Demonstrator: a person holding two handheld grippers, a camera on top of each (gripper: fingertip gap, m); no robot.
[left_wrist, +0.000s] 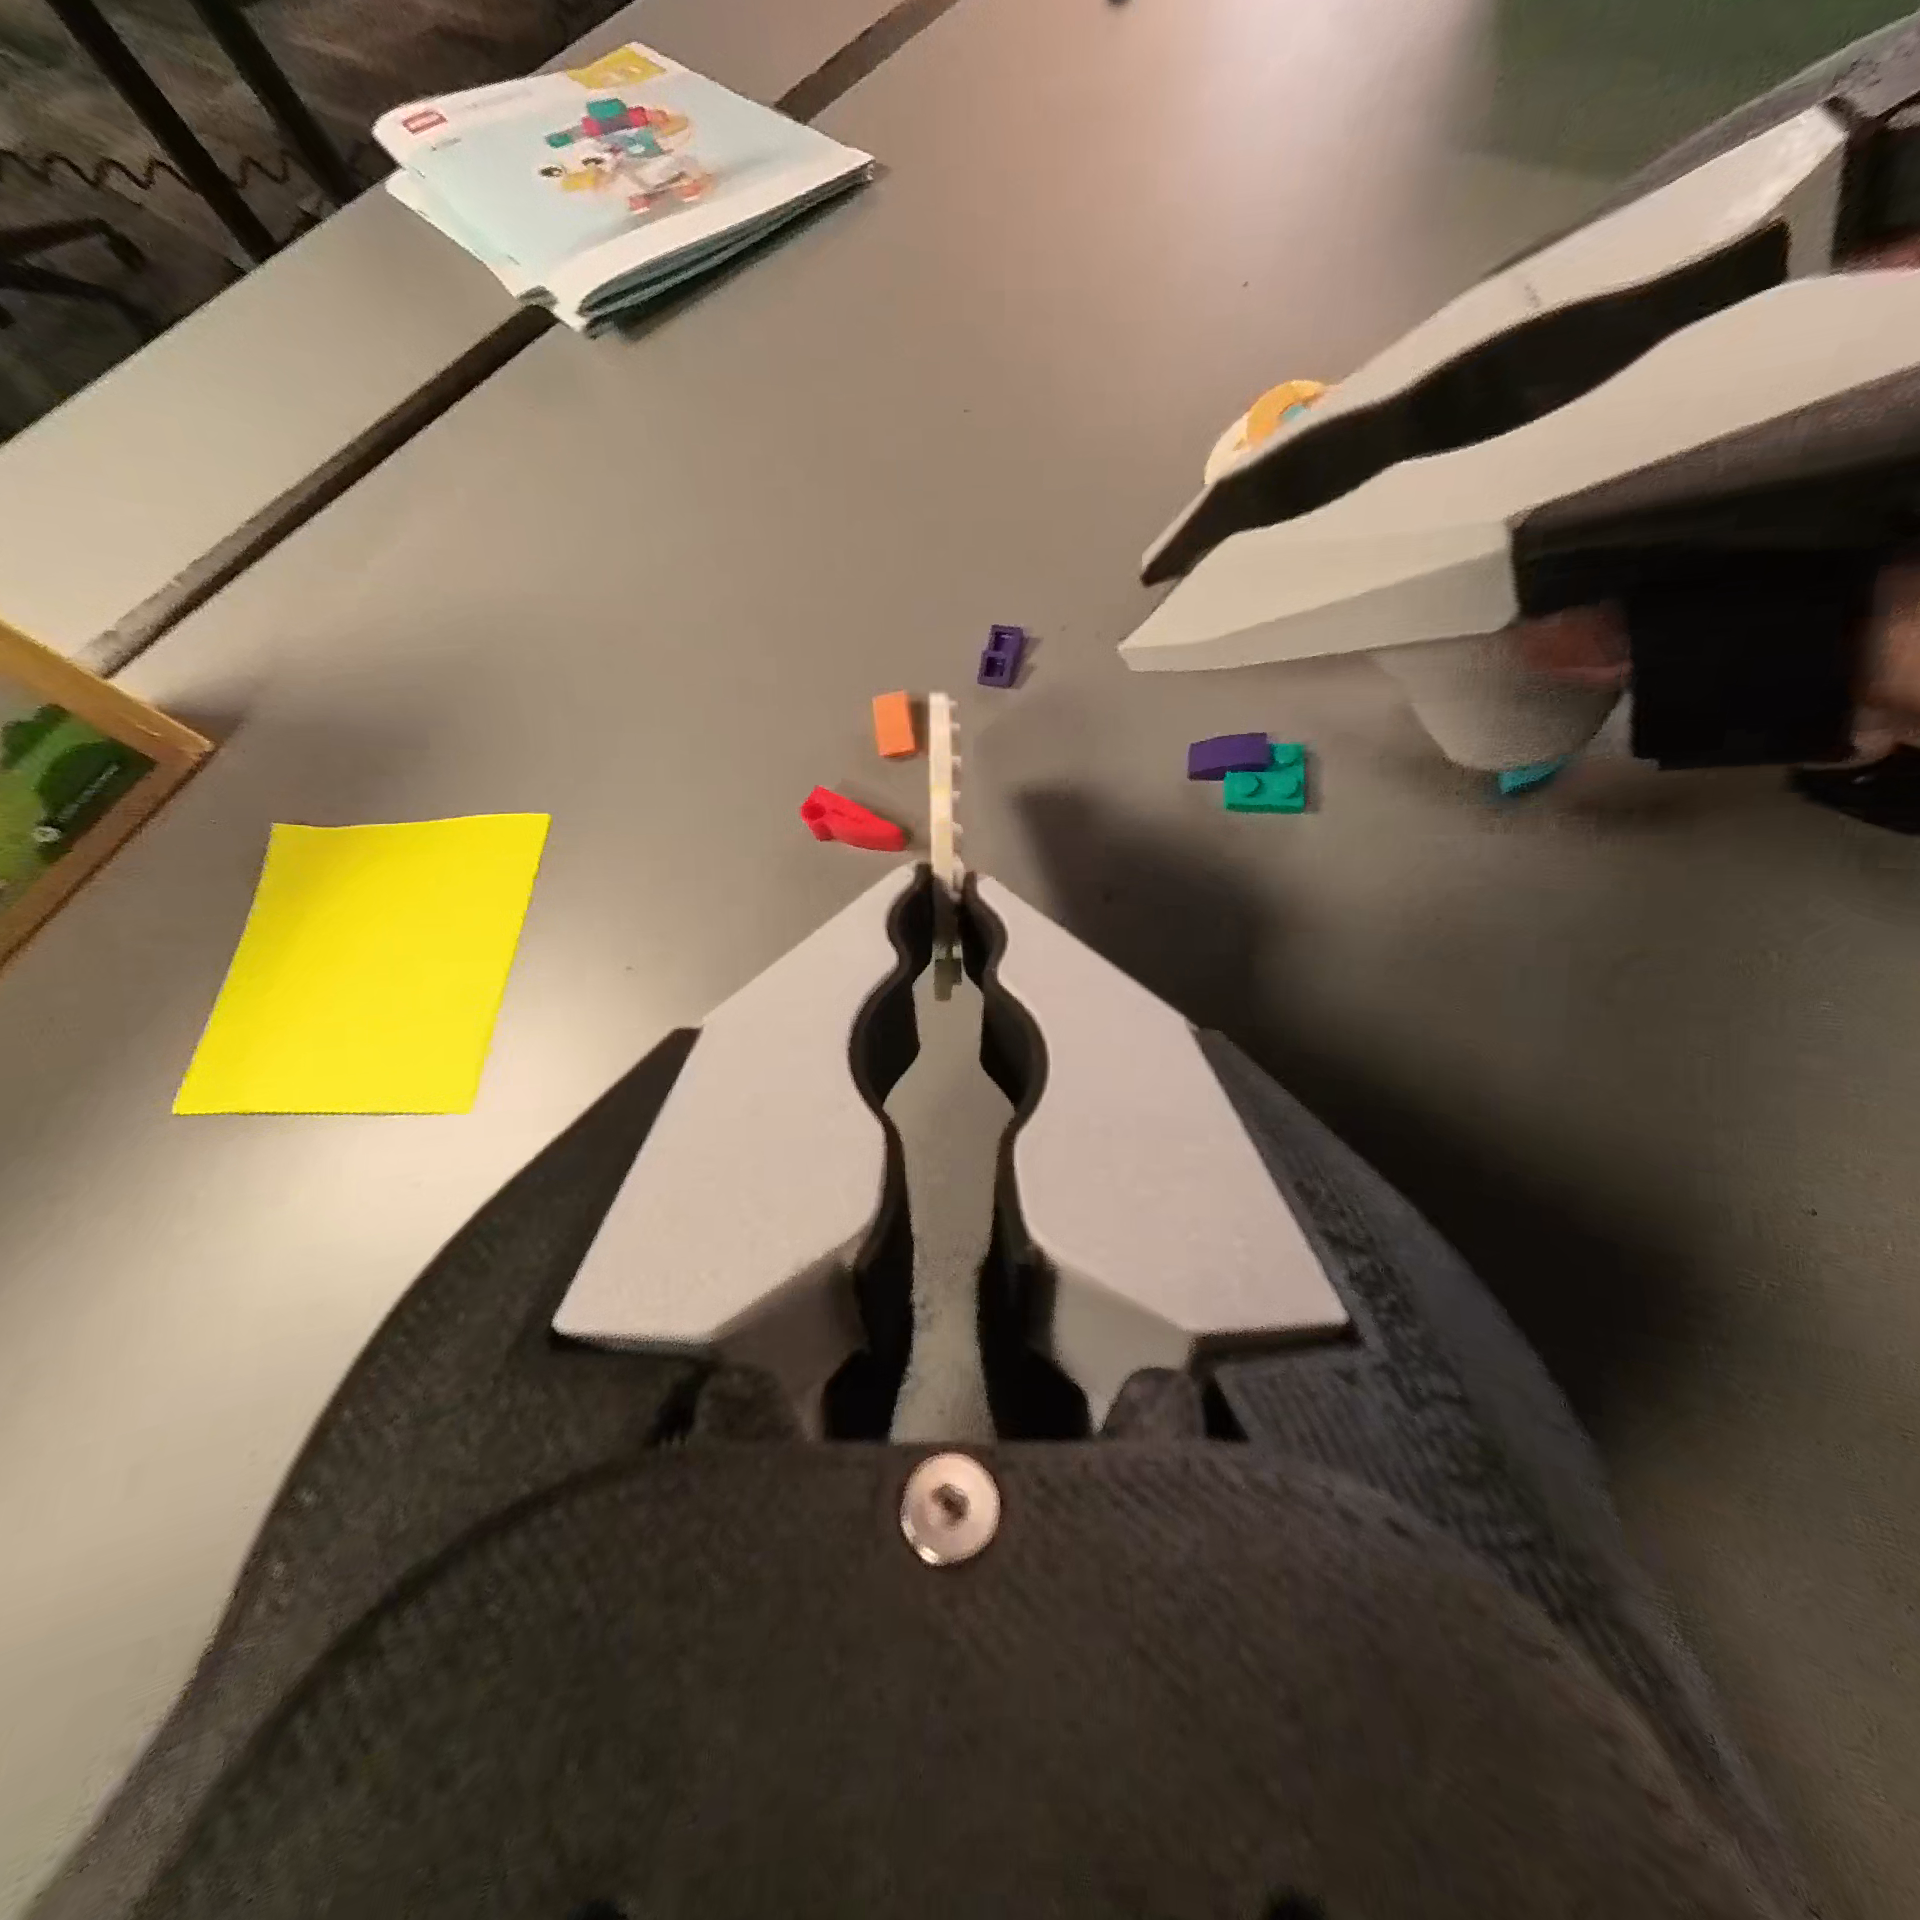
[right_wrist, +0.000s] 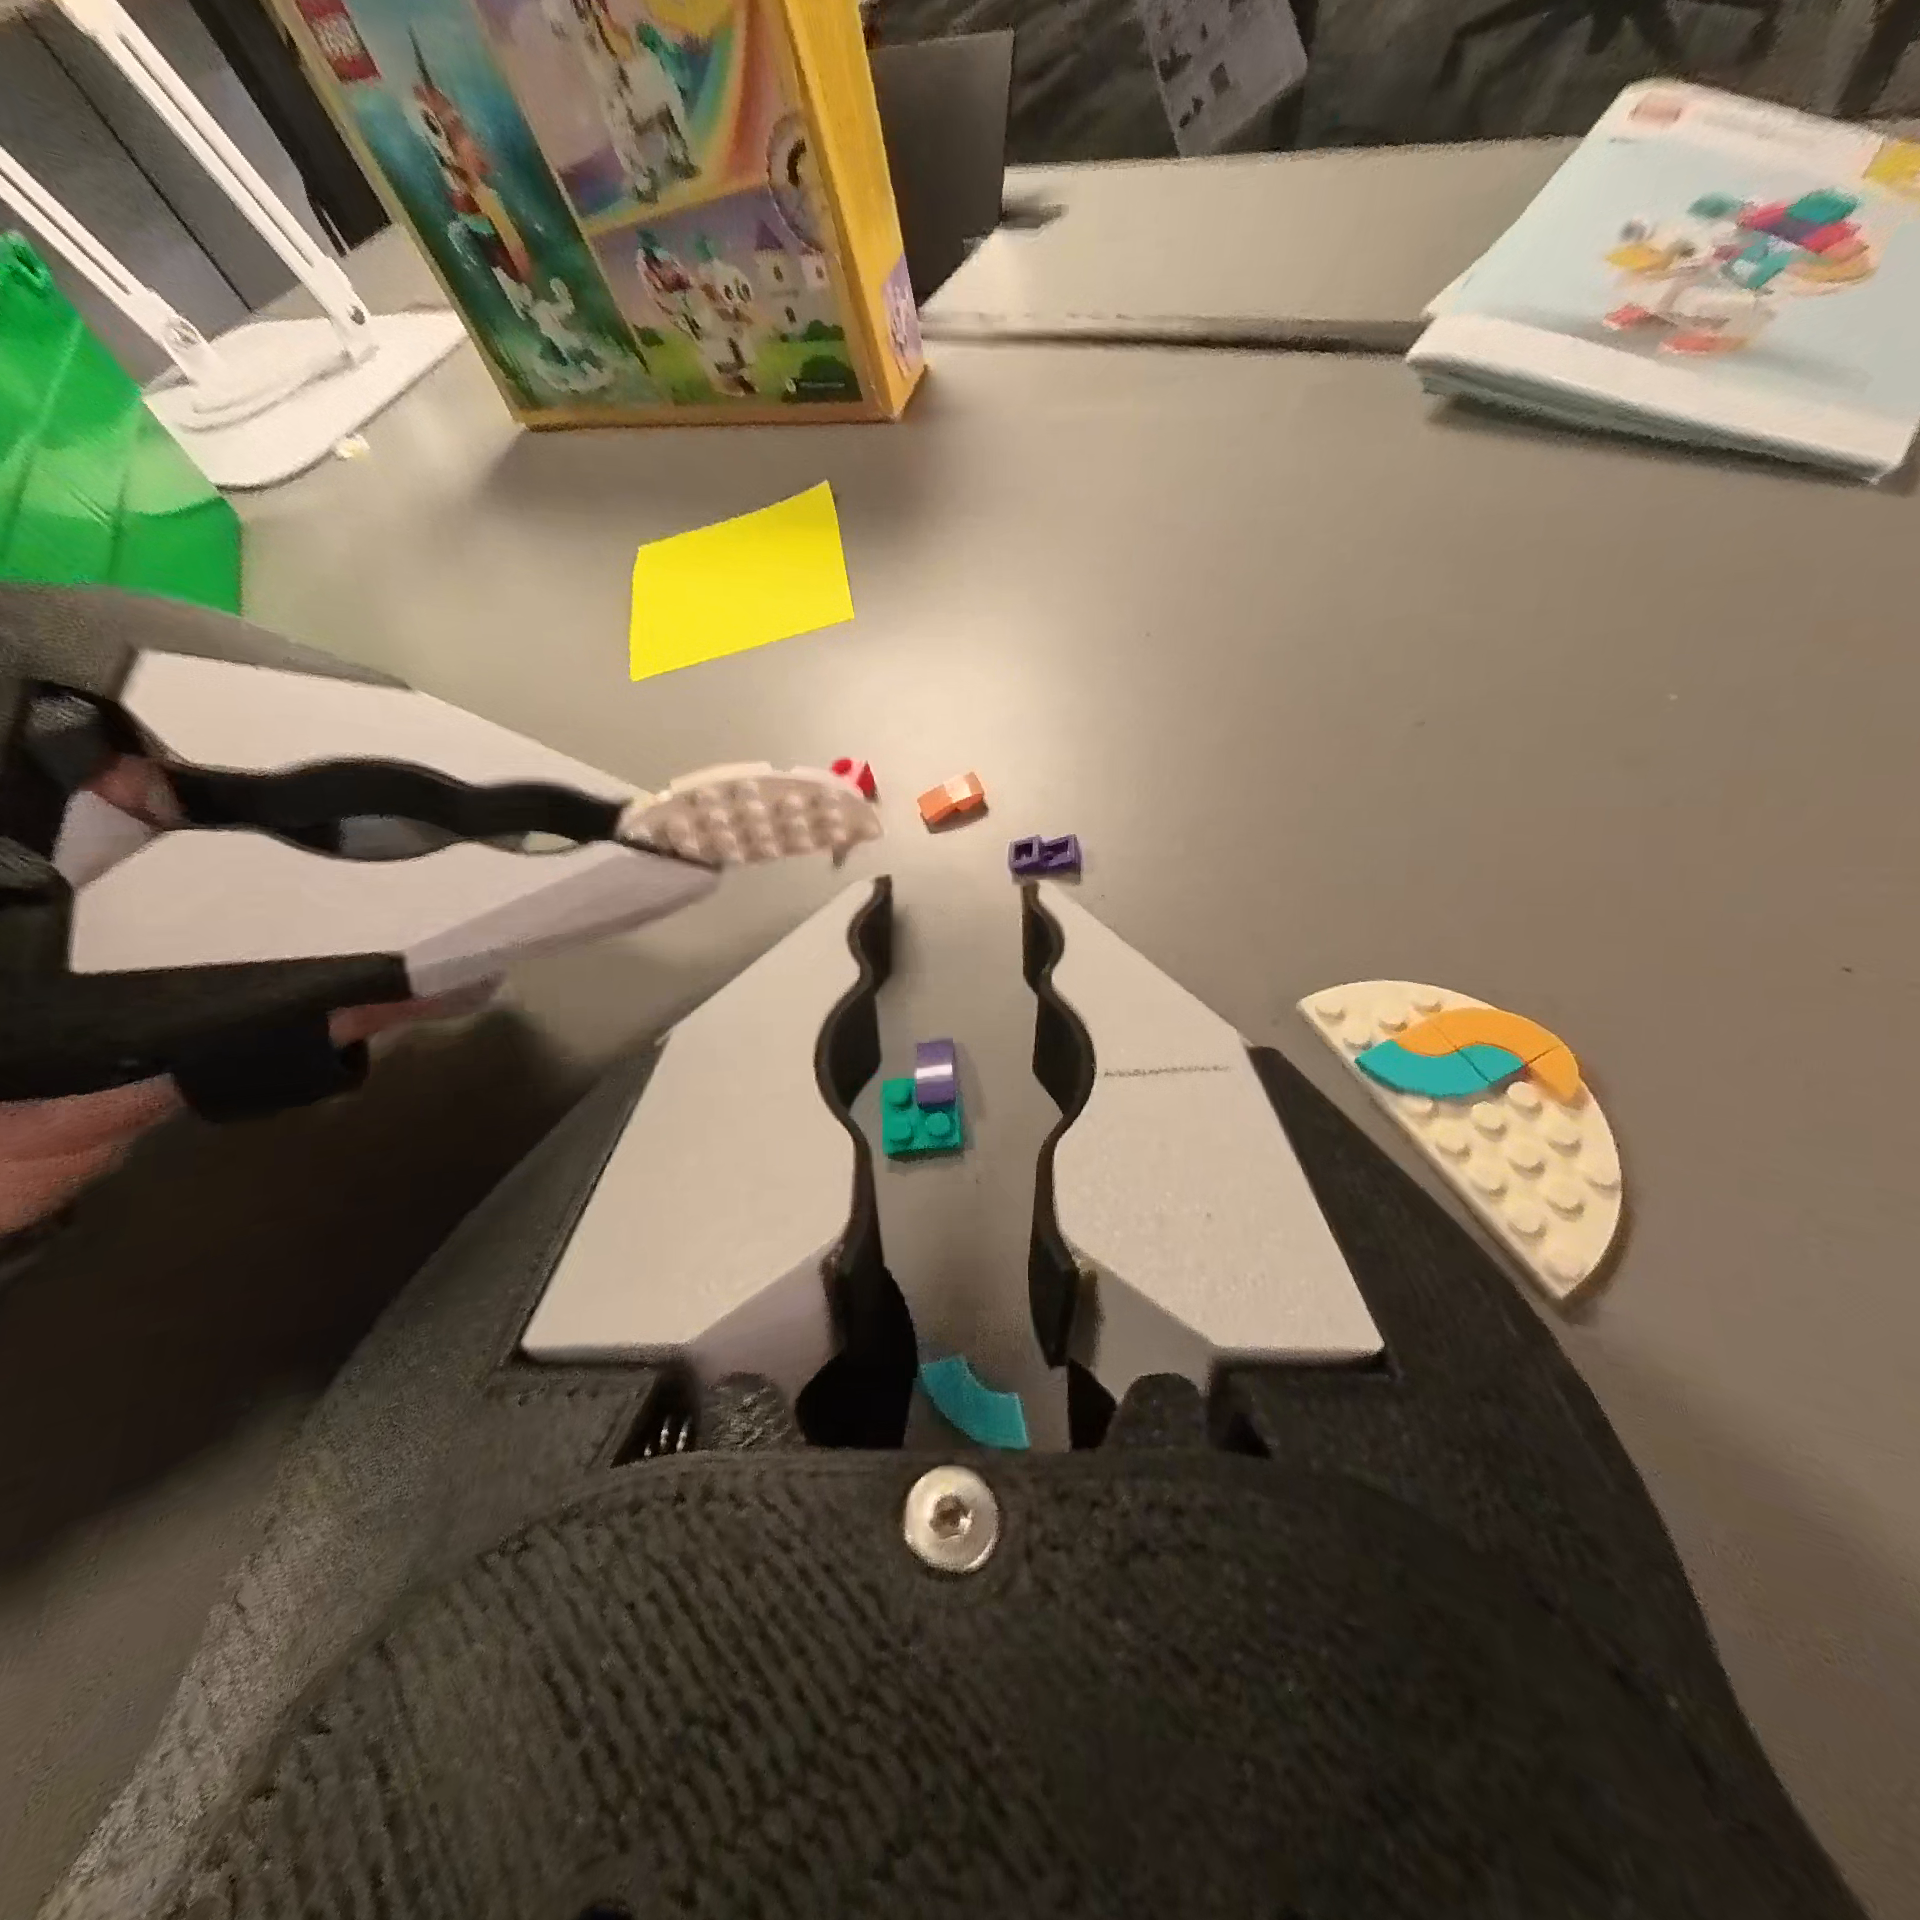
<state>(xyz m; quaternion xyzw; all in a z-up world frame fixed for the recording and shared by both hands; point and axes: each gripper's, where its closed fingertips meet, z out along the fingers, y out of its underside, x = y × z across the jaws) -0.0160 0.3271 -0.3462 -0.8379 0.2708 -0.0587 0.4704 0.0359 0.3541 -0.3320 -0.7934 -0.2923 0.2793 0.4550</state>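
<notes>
The left gripper (left_wrist: 943, 883) had its jaws pinched on a white studded half-round plate (left_wrist: 943, 790), held on edge above the grey table (left_wrist: 1039, 436), the plate jutting forward past the fingertips. Just beside that plate on the table lay a red curved piece (left_wrist: 850, 821) and an orange brick (left_wrist: 894, 724), with a purple brick (left_wrist: 1002, 655) a little farther out. The right gripper (right_wrist: 956, 894) hovered with its jaws parted a moderate way and nothing between them; seen through the gap, a teal plate (right_wrist: 920, 1120) with a lilac curved piece (right_wrist: 935, 1065) on it sat on the table below, and a teal curved tile (right_wrist: 971, 1403) showed near the base of the fingers. To the right of this gripper, near its finger, lay a cream half-round plate (right_wrist: 1496, 1143) bearing teal and orange curved tiles. The two grippers stood near each other, tips angled toward the same cluster of small pieces, leaving little room between them there. Bare tabletop lay beyond the cluster as far as a yellow paper square (right_wrist: 738, 592), which was well apart from the pieces. Farther back stood a toy box (right_wrist: 623, 208) upright, and an instruction booklet (right_wrist: 1683, 301) lay flat toward the far right edge; a seam ran across the table near both.
</notes>
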